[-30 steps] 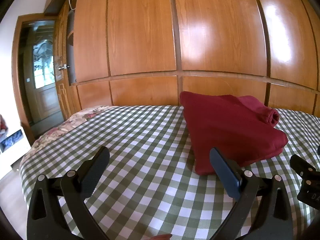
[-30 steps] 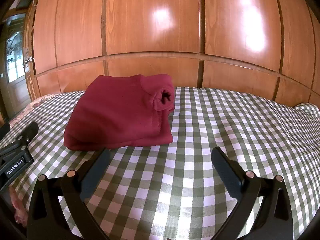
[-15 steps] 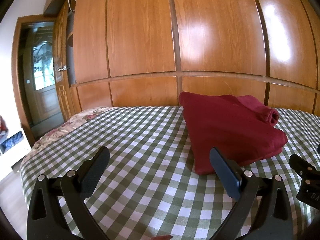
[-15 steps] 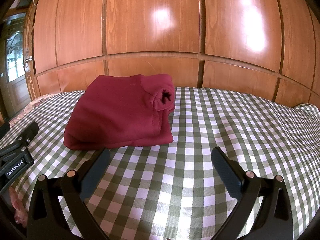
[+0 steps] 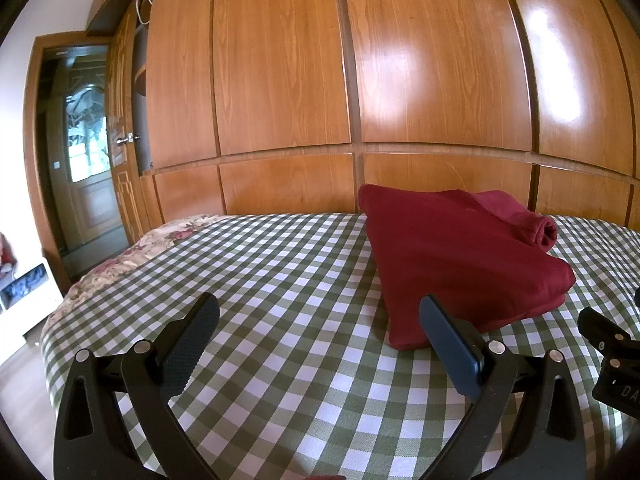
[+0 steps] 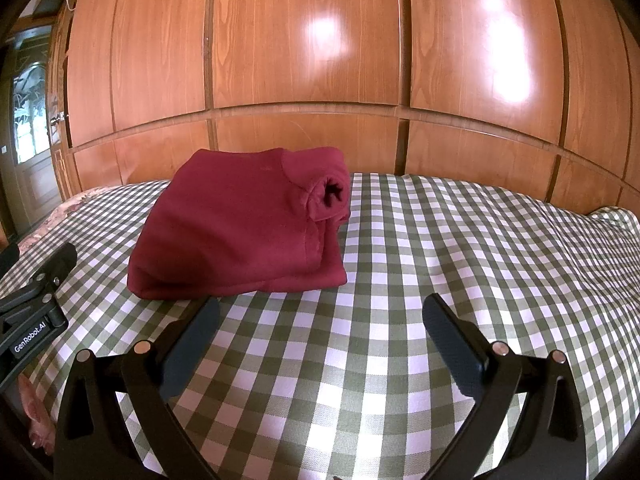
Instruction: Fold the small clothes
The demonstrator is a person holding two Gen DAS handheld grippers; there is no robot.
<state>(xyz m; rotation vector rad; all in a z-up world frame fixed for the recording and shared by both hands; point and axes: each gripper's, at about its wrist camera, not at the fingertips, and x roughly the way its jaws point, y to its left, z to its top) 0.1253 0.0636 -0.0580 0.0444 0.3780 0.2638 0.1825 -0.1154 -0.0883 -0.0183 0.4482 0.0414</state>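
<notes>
On the green checked cloth [image 6: 400, 280] that covers the bed, a dark red garment [image 6: 240, 232] lies folded into a thick packet, with one rolled cuff [image 6: 330, 194] on its top edge, on the side toward the wooden panel wall [image 6: 312, 48].

The right gripper [image 6: 320, 324] is on the near side of the garment, the side away from the wall. Its two fingers [image 6: 452, 340] are spread wide apart and hold nothing; the left finger tip is just beside the garment's near edge (if it touches the cloth, I cannot tell).

The left gripper [image 5: 320, 326] is also near the garment, at its left near corner. Its fingers [image 5: 192, 340] are wide apart too, and empty. The right finger stands in front of the garment's [image 5: 460, 252] corner in the left wrist view. Left of the wall is an open doorway [image 5: 80, 152].
</notes>
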